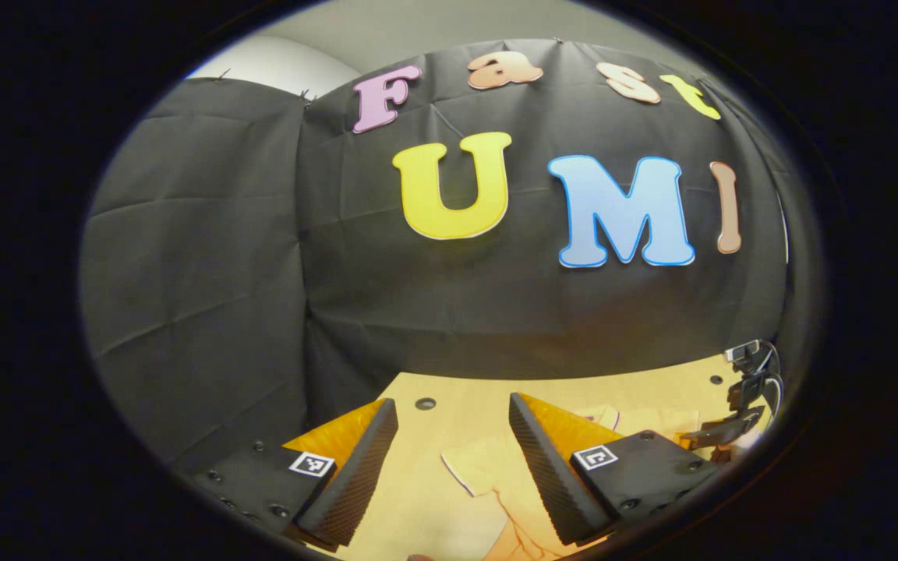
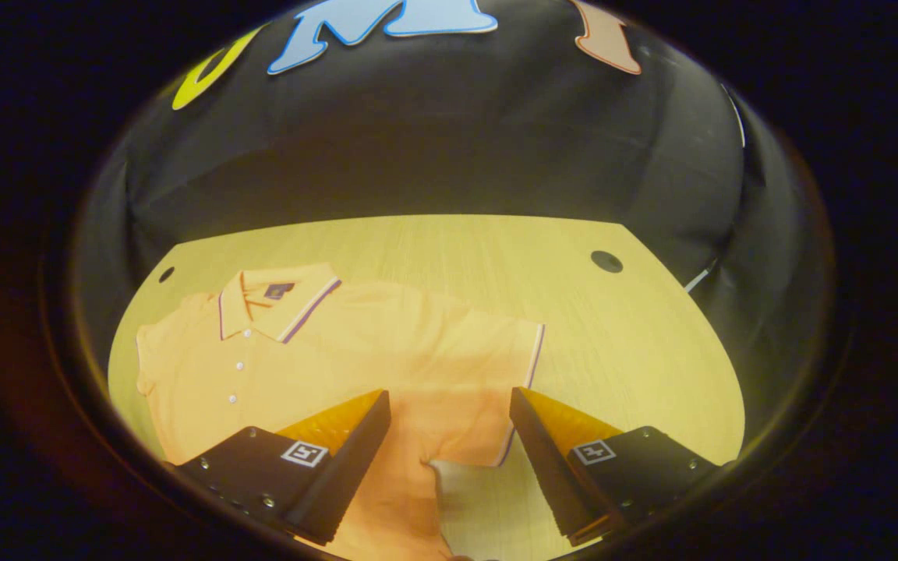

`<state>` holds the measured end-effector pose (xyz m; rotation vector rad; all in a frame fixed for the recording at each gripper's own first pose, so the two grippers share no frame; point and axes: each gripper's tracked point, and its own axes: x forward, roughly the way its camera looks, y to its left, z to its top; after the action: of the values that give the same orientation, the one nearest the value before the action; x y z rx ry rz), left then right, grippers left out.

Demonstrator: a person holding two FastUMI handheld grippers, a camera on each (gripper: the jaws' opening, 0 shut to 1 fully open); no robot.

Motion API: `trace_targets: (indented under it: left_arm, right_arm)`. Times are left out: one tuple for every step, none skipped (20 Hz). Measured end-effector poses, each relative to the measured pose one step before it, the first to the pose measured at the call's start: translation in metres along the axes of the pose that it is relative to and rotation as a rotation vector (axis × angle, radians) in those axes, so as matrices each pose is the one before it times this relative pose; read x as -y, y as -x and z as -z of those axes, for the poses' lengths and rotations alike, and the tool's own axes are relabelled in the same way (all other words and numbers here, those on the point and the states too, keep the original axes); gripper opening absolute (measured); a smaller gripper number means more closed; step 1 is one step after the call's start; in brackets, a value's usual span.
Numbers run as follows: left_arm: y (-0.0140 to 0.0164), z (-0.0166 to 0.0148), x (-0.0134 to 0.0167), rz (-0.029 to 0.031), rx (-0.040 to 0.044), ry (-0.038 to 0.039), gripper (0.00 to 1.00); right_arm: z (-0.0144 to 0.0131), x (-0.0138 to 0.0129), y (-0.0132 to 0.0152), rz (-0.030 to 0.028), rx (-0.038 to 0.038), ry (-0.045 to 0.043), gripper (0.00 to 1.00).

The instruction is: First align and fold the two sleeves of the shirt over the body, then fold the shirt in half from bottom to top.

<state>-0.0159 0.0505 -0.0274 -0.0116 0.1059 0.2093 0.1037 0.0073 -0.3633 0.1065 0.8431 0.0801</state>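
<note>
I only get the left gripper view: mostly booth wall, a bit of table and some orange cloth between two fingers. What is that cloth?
Observer: In the right gripper view it is an orange polo shirt, lying flat on the wooden table.
Operator: Have the sleeves been folded in yet?
Observer: No; the striped-cuff sleeve lies spread out to the side.
Operator: Is the other gripper holding it?
Observer: No. The right gripper is open above that sleeve's lower edge, with nothing between its fingers.
</note>
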Motion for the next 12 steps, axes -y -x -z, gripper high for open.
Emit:
trace_targets:
  left_arm:
    - [-0.00059, 0.00072, -0.00151, -0.00336, -0.00307, 0.00094, 1.00]
    - [0.00050, 0.00144, -0.00094, -0.00283, -0.00337, 0.00115, 0.99]
    - [-0.00077, 0.00122, -0.00110, -0.00278, -0.00381, 0.00122, 0.99]
    - [-0.00117, 0.00034, -0.00062, -0.00237, -0.00348, 0.00175, 0.99]
    - [-0.00123, -0.00053, -0.00016, -0.00227, -0.00333, 0.00209, 0.99]
    - [0.00117, 0.00286, -0.00148, -0.00249, -0.00282, 0.00265, 0.99]
    - [-0.00073, 0.00198, -0.00088, -0.00285, -0.00414, 0.00091, 0.99]
    - [-0.00070, 0.00093, -0.00065, -0.00268, -0.00250, 0.00059, 0.99]
    - [0.00022, 0.00083, 0.00010, -0.00191, -0.00043, 0.00083, 1.00]
    - [-0.00029, 0.00040, 0.00007, -0.00029, -0.00157, 0.00124, 1.00]
    - [-0.00082, 0.00032, 0.00139, 0.00107, -0.00211, 0.00111, 1.00]
    - [-0.00027, 0.00048, 0.00116, -0.00046, -0.00093, 0.00117, 1.00]
  right_arm:
    - [0.00374, 0.00071, -0.00358, 0.00518, -0.01088, -0.00158, 0.98]
    - [0.00099, 0.00208, -0.00287, 0.00456, -0.00871, -0.00660, 0.98]
    - [0.00293, 0.00162, -0.00290, 0.00361, -0.01161, -0.00878, 0.98]
    - [0.00221, 0.00196, -0.00331, 0.00029, -0.01315, -0.00914, 0.98]
    - [0.00434, 0.00121, -0.00250, 0.00222, -0.01568, -0.00397, 0.98]
    - [0.00236, 0.00031, -0.00276, -0.00139, -0.01288, -0.00097, 0.98]
    - [0.00406, -0.00167, -0.00303, -0.00615, -0.01450, -0.00211, 0.98]
    - [0.00215, -0.00195, -0.00081, -0.01002, -0.01388, -0.00447, 0.98]
    - [-0.00430, -0.00059, -0.00229, 0.00008, 0.01569, -0.00448, 0.96]
    - [0.00067, -0.00280, 0.00046, -0.00961, -0.00551, 0.00104, 0.90]
    - [-0.00268, -0.00078, 0.00173, -0.00660, 0.00793, 0.00238, 0.72]
    - [-0.00079, -0.00159, -0.00088, -0.01099, -0.00370, 0.00441, 0.69]
